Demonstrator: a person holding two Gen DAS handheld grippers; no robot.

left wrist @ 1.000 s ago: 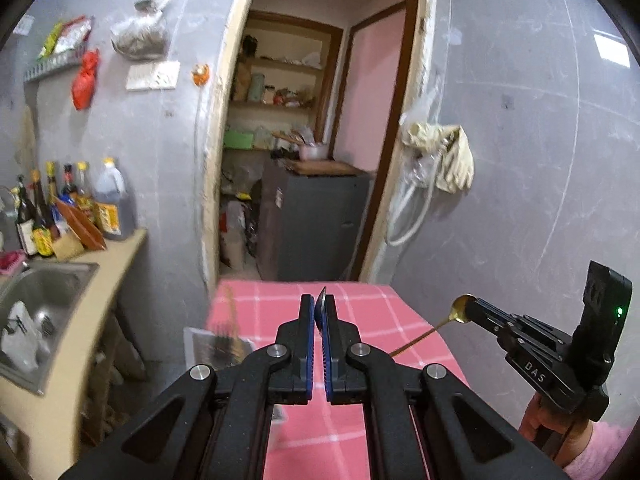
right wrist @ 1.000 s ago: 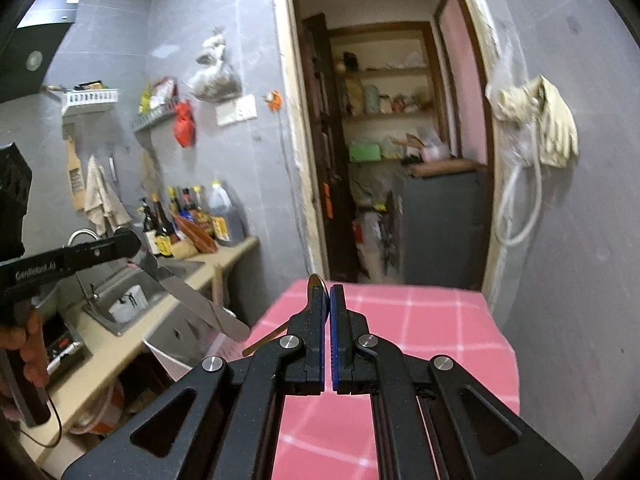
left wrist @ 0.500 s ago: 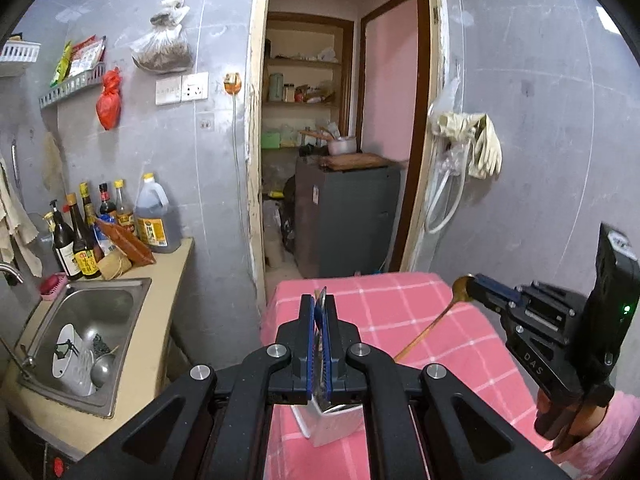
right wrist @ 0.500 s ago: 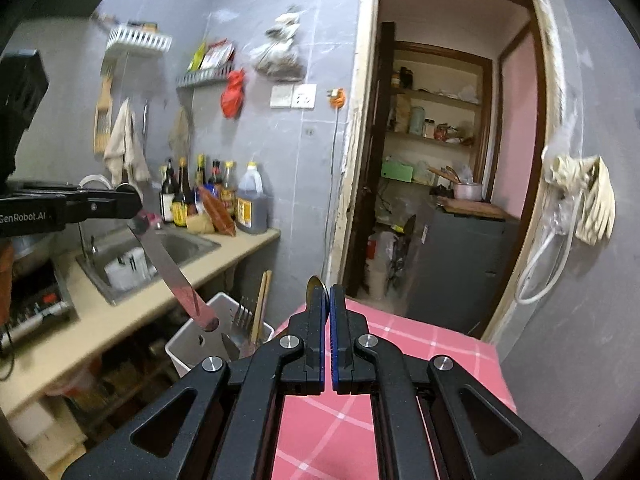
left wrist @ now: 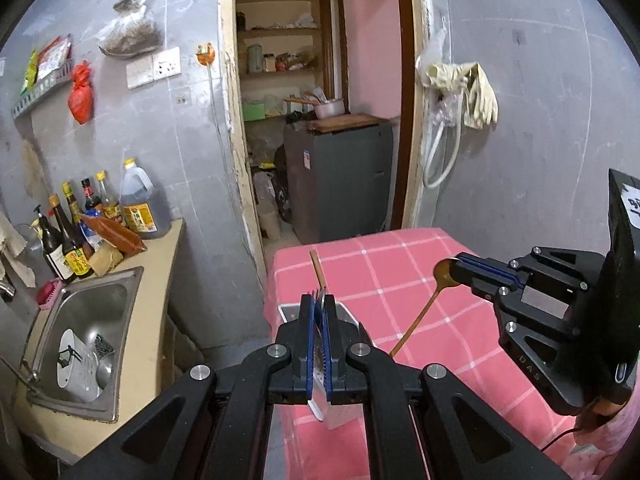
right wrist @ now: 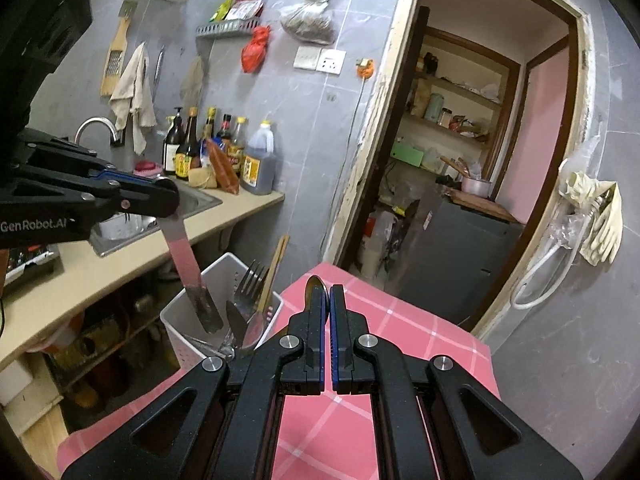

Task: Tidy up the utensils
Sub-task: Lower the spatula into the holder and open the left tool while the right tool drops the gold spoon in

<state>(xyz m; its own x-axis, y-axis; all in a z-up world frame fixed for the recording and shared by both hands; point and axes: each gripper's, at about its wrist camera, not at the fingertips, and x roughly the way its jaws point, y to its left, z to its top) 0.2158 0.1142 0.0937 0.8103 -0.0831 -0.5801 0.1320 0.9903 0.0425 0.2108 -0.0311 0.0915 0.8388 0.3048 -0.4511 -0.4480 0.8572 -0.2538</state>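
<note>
At left of the right-wrist view, the left gripper (right wrist: 168, 200) is clamped on a flat steel knife (right wrist: 192, 272), its tip inside the white slotted plastic holder (right wrist: 224, 276); lower it straight, clear of the steel fork (right wrist: 250, 284). The right gripper (left wrist: 460, 272) pinches a brass-coloured spoon (left wrist: 424, 308) by its bowl. The holder's bottom is hidden.

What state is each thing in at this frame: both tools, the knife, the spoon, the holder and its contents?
Left tool: shut on the knife.
Right tool: shut on the spoon.
Knife: hanging handle-down, its lower end inside the utensil holder.
Spoon: held by its bowl, handle slanting down above the pink tablecloth.
Utensil holder: upright at the table's edge.
Fork: standing in the holder, tines up.
Chopsticks: leaning in the holder.
</note>
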